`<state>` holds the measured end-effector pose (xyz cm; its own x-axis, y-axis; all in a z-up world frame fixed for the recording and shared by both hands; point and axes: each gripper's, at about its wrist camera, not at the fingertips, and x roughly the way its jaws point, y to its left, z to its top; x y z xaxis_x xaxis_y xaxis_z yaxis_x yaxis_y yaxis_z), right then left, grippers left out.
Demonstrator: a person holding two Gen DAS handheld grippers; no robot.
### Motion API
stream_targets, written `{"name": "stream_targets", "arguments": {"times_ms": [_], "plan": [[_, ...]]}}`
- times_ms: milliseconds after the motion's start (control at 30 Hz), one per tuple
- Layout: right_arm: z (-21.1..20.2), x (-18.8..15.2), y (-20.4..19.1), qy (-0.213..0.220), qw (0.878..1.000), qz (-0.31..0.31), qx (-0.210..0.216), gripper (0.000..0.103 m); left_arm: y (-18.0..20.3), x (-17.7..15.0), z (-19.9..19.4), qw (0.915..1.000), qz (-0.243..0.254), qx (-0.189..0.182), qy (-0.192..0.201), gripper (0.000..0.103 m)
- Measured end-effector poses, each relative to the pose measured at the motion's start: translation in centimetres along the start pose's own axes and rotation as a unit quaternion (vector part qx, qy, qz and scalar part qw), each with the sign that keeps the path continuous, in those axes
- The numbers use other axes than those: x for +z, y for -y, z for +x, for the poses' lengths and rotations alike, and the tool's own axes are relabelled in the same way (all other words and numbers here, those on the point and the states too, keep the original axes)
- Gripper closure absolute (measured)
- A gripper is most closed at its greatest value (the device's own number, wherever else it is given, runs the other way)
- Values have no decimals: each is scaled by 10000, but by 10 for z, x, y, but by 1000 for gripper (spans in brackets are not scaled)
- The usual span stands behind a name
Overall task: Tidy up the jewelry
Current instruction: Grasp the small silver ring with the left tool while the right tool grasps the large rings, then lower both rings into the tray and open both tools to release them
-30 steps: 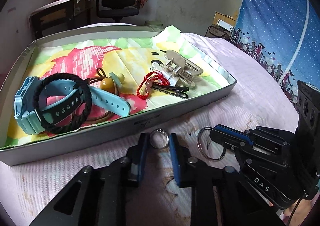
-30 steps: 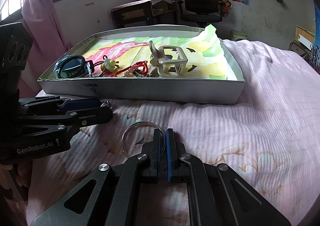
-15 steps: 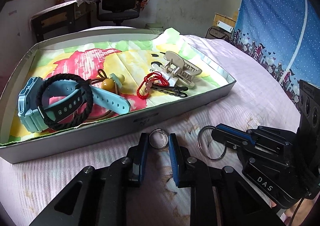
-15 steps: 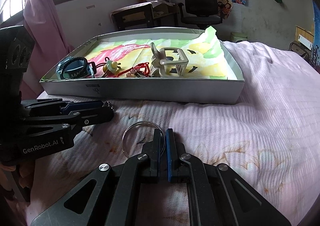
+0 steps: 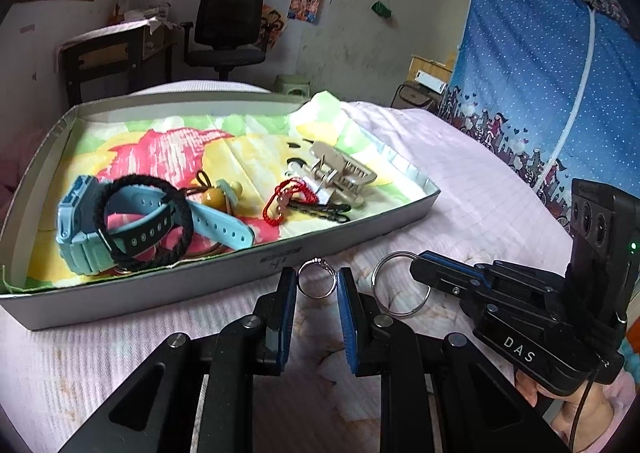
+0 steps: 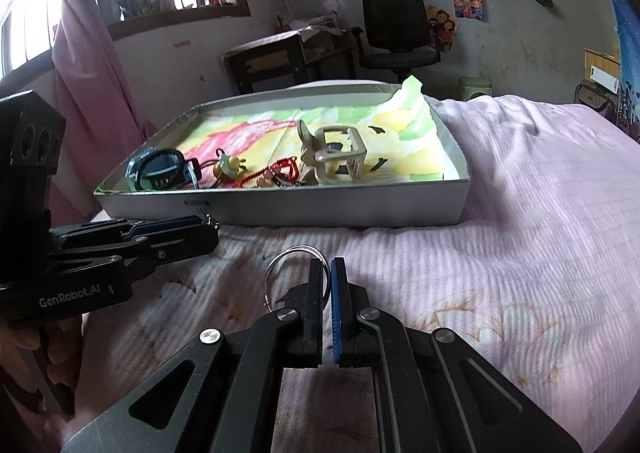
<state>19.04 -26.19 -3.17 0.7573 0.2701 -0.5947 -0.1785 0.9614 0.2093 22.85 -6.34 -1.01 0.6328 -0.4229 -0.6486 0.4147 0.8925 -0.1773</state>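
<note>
Left tool (image 5: pixel 317 285) clamped on a small ring (image 5: pixel 317 283), held upright just in front of the tray (image 5: pixel 224 285) wall, above the pink bed (image 5: pixel 460 157). Right tool (image 6: pixel 329 273) pinched shut on a large ring (image 6: pixel 294 253), just beside the left. In the tray: blue watch (image 5: pixel 86 221), black band (image 5: pixel 176 209), red cord (image 5: pixel 280 199), beige clip (image 5: pixel 344 173).

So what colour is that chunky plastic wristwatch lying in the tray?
Light blue wristwatch, clearest in the left wrist view.
</note>
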Motion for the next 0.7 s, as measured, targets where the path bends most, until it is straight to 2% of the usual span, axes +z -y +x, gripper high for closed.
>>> {"name": "stream_targets", "arguments": {"times_ms": [400,700], "plan": [[-22,14,-6,518,9986,-116,39,100,7,10,-31,9988,68,18,494,83],[-32,37,-25,917,9948,-452,42,100,-7,26,-55,9929,-96,665,982,83]]}}
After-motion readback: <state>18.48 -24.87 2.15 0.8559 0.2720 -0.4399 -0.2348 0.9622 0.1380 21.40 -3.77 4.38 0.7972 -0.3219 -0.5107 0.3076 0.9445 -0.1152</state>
